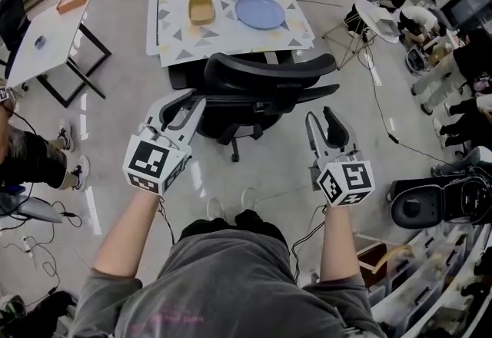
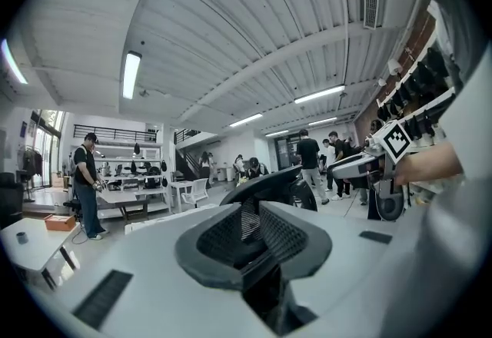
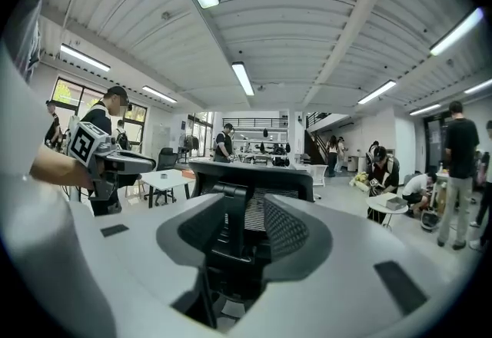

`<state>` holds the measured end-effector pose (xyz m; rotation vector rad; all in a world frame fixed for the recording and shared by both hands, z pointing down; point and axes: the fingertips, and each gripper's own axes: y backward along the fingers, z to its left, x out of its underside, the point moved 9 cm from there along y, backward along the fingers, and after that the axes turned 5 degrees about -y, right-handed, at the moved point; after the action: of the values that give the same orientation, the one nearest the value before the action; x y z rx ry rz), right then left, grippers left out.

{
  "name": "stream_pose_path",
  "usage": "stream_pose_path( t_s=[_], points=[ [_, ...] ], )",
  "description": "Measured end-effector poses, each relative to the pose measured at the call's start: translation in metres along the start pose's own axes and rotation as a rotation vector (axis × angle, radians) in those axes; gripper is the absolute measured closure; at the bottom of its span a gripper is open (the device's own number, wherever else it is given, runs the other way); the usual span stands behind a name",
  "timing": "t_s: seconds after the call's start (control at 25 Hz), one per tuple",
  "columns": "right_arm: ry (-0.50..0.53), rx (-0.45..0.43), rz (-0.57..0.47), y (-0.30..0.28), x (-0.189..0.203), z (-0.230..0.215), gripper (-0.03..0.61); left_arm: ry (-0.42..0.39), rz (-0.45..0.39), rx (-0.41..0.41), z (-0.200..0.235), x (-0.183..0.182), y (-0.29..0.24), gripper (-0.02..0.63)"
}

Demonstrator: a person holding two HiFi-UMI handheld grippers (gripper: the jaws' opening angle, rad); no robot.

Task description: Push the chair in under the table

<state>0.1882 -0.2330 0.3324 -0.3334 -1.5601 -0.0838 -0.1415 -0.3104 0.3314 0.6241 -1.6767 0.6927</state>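
Where the chair stands: the black chair point(image 1: 261, 81) is found at the near edge of the bench point(image 1: 177, 44), with its backrest turned away from the bench. The seat seems to be tucked partly below the bench top, while the backrest and wheeled base are left out beyond that edge.
Bench top: a tan tray point(image 1: 201, 11) and a blue plate point(image 1: 260, 11) are set on the patterned cloth, well back from the bench's near edge, so little risk to them is judged from a push on the chair.
Left claw: the left claw point(image 1: 184, 102) is held roughly level on the side of the chair away from the bench, just beside one end of the backrest. Its jaws are drawn narrow, and only a thin strip of the chair's mesh is seen through the gap. The pads are not seen pressing on anything.
Right claw: the right claw point(image 1: 321, 117) is held level too, slightly farther from the bench than the backrest's other end. Its jaws are spread wide, and the backrest's spine and mesh are framed between them, but nothing is clasped.
Why so held: one claw is set toward each end of the backrest, so that, it is judged, the push can be shared and the chair driven straight toward the bench rather than swivelled.
Step in hand: the backrest is being approached, it is judged; firm contact cannot be confirmed.
Risk: an uneven push may turn the seat or swing the castors off line from the bench.
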Motion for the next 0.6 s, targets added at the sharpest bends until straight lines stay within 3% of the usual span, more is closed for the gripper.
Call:
stream_pose_path(
  t_s=[0.6],
  points=[
    [-0.050, -0.057, -0.012, 0.026, 0.009, 0.009, 0.482, 0.023, 0.002, -0.001, -0.031, -0.010, 0.004, 0.574]
  ],
)
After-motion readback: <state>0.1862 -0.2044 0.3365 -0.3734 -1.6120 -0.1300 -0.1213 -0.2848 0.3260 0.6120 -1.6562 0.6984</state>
